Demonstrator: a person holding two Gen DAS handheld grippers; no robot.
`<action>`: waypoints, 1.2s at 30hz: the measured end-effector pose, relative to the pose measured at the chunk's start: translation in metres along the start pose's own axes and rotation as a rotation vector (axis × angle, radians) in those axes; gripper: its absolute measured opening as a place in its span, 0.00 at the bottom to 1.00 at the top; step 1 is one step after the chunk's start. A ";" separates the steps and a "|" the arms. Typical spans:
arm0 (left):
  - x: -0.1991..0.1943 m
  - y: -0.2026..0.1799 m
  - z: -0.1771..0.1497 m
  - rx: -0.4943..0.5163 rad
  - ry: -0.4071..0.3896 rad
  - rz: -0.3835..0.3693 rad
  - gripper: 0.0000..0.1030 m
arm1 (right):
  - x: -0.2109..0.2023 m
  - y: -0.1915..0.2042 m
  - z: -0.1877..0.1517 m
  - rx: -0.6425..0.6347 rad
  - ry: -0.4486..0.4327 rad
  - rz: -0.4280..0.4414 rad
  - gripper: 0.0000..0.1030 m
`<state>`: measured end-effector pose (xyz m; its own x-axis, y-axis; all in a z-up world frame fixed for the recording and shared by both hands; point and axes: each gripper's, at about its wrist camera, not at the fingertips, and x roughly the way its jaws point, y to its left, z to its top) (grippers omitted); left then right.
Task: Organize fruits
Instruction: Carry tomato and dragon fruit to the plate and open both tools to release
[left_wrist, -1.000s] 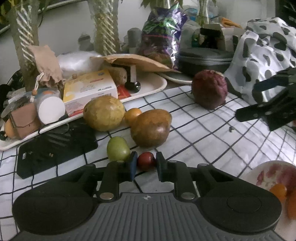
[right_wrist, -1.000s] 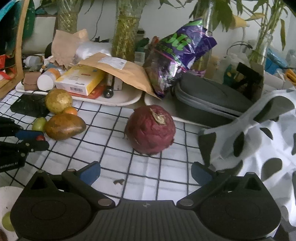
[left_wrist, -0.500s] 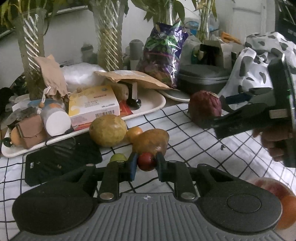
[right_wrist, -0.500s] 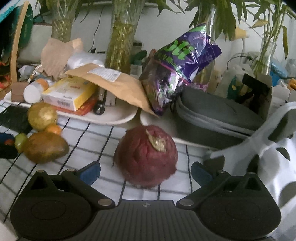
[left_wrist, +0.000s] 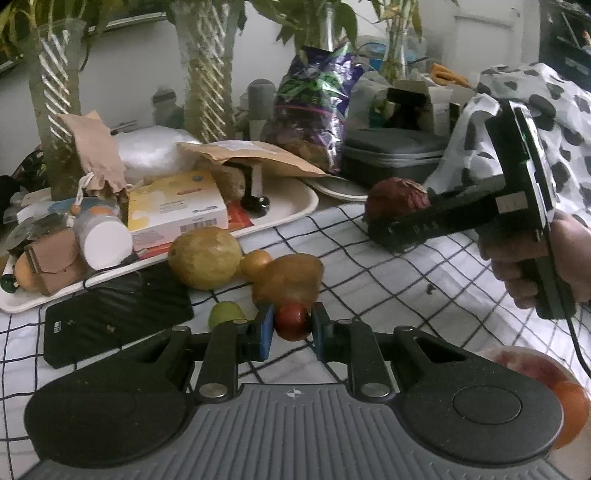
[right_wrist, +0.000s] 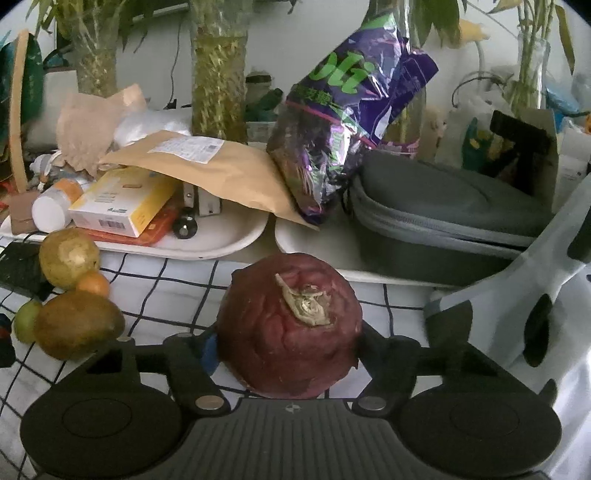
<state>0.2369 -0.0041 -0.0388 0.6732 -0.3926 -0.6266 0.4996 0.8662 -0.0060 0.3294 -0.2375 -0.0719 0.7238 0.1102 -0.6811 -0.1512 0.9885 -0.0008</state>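
My left gripper (left_wrist: 291, 326) is shut on a small red fruit (left_wrist: 292, 322) and holds it above the checked cloth. Behind it lie a brown mango (left_wrist: 288, 282), a yellow-green round fruit (left_wrist: 205, 257), a small orange fruit (left_wrist: 256, 260) and a small green fruit (left_wrist: 226, 312). My right gripper (right_wrist: 286, 345) has closed on a large wrinkled dark red fruit (right_wrist: 290, 325), one finger on each side. That fruit (left_wrist: 397, 199) and the right gripper (left_wrist: 436, 221) also show in the left wrist view. A flowered plate (left_wrist: 532, 365) with an orange fruit sits at the lower right.
A white tray (left_wrist: 295, 206) with boxes, a bottle and a paper envelope stands behind the fruits. A black flat device (left_wrist: 114, 314) lies at the left. A grey zip case (right_wrist: 443, 218), a purple bag (right_wrist: 347, 122) and a spotted cloth (right_wrist: 554, 295) are at the back right.
My left gripper has lifted the small red fruit off the cloth. My right gripper has moved forward to the dark red fruit and closed its fingers on it.
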 end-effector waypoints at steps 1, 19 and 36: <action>0.000 -0.001 -0.001 0.004 0.000 -0.002 0.20 | -0.002 0.001 -0.001 -0.001 0.003 0.003 0.69; -0.036 -0.025 -0.016 -0.018 -0.022 -0.028 0.20 | -0.080 0.017 -0.010 -0.010 -0.046 0.093 0.69; -0.078 -0.059 -0.048 -0.018 0.008 -0.078 0.20 | -0.153 0.040 -0.043 -0.029 -0.066 0.163 0.69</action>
<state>0.1285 -0.0101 -0.0264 0.6283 -0.4565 -0.6299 0.5405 0.8385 -0.0685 0.1843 -0.2192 0.0008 0.7310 0.2760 -0.6241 -0.2887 0.9538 0.0836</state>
